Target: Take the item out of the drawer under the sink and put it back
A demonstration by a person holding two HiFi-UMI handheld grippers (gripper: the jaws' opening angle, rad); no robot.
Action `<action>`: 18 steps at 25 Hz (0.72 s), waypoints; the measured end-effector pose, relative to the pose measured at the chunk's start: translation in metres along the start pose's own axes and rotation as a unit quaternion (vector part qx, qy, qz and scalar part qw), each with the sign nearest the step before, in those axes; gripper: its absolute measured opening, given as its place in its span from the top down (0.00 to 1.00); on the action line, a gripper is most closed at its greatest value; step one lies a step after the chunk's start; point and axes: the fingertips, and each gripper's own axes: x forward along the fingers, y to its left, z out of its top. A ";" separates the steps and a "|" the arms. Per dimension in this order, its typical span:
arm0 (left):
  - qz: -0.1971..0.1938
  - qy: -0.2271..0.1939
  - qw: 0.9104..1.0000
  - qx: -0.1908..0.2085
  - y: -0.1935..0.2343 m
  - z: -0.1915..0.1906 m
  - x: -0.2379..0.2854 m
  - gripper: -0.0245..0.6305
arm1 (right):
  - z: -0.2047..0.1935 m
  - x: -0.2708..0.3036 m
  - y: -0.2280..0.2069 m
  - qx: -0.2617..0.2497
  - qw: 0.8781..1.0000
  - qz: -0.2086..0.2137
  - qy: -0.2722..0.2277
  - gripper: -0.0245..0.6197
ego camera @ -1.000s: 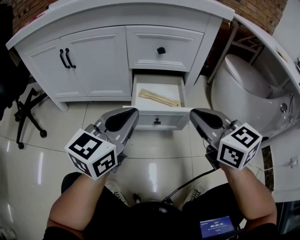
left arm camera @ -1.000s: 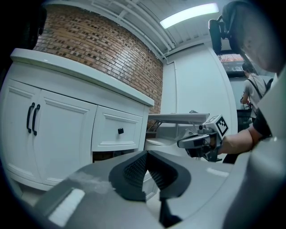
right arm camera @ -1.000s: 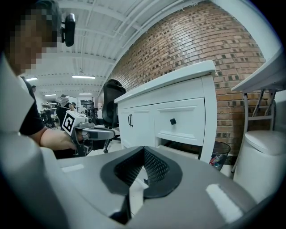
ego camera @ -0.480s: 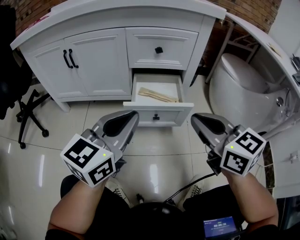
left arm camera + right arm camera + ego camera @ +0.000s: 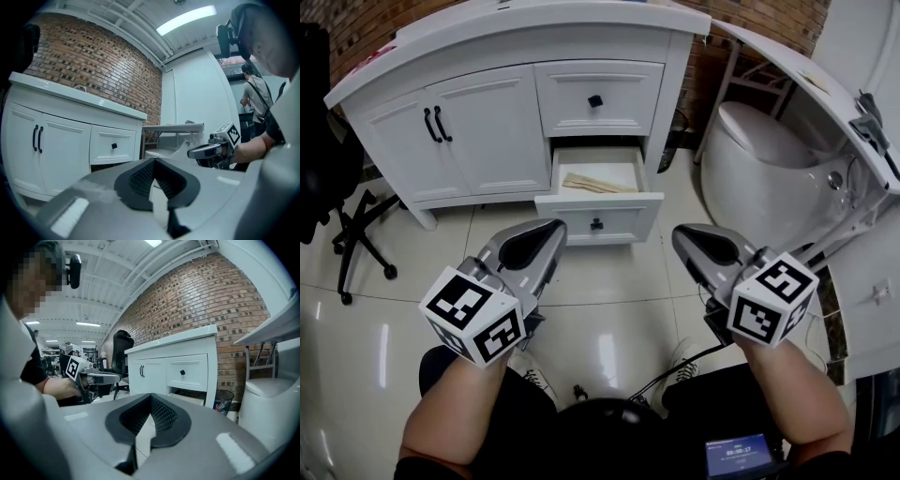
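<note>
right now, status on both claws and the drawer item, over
Left claw shut, empty; right claw shut, empty. Both short of the open drawer. Tan item lies inside, untouched. Nothing between claws and drawer.

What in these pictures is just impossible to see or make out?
- Head view: the pale item in the open drawer is too small to identify.
- Head view: the drawer's back end is hidden under the upper drawer.
- Left gripper view: the left gripper itself hides the open drawer's inside.

Open floor (image 5: 609,281) before the pulled-out drawer (image 5: 598,223)
</note>
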 end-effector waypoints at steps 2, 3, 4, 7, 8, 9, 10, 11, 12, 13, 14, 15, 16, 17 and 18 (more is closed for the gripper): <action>0.003 0.005 1.000 0.007 0.001 -0.003 0.000 0.95 | 0.000 -0.004 0.001 -0.002 1.000 -0.005 -0.001 0.95; 0.005 0.006 1.000 0.009 0.002 -0.004 0.000 0.95 | -0.001 -0.006 0.002 -0.003 1.000 -0.007 -0.001 0.95; 0.007 0.005 1.000 0.010 0.002 -0.004 -0.001 0.95 | -0.001 -0.007 0.002 -0.003 1.000 -0.007 -0.001 0.95; 0.009 0.001 1.000 0.011 0.003 -0.001 -0.003 0.95 | -0.001 -0.008 0.002 -0.003 1.000 -0.005 -0.001 0.95; 0.009 0.001 1.000 0.012 0.003 -0.001 -0.004 0.95 | -0.001 -0.008 0.003 -0.003 1.000 -0.004 -0.001 0.95; 0.009 0.002 1.000 0.012 0.003 -0.001 -0.005 0.95 | -0.001 -0.008 0.003 -0.003 1.000 -0.003 0.000 0.95; 0.008 0.003 1.000 0.012 0.003 -0.002 -0.005 0.95 | -0.001 -0.008 0.004 -0.003 1.000 -0.003 0.001 0.95; 0.008 0.004 1.000 0.012 0.003 -0.002 -0.005 0.95 | -0.001 -0.008 0.004 -0.003 1.000 -0.002 0.002 0.95; 0.007 0.005 1.000 0.011 0.003 -0.003 -0.005 0.95 | -0.001 -0.008 0.004 -0.003 1.000 -0.002 0.003 0.95; 0.007 0.005 1.000 0.010 0.003 -0.003 -0.005 0.95 | -0.001 -0.007 0.005 -0.003 1.000 -0.001 0.003 0.95; 0.006 0.004 1.000 0.010 0.003 -0.003 -0.004 0.95 | -0.001 -0.006 0.005 -0.003 1.000 0.000 0.003 0.95; 0.006 0.004 1.000 0.010 0.002 -0.003 -0.004 0.95 | -0.001 -0.005 0.005 -0.003 1.000 0.001 0.003 0.95; 0.005 0.003 1.000 0.010 0.002 -0.002 -0.004 0.95 | -0.001 -0.005 0.006 -0.003 1.000 0.001 0.003 0.95; 0.004 0.003 1.000 0.010 0.002 -0.003 -0.004 0.95 | 0.000 -0.004 0.007 -0.004 1.000 0.002 0.002 0.95; 0.003 0.003 1.000 0.009 0.002 -0.003 -0.004 0.95 | 0.000 -0.004 0.008 -0.005 1.000 0.003 0.002 0.95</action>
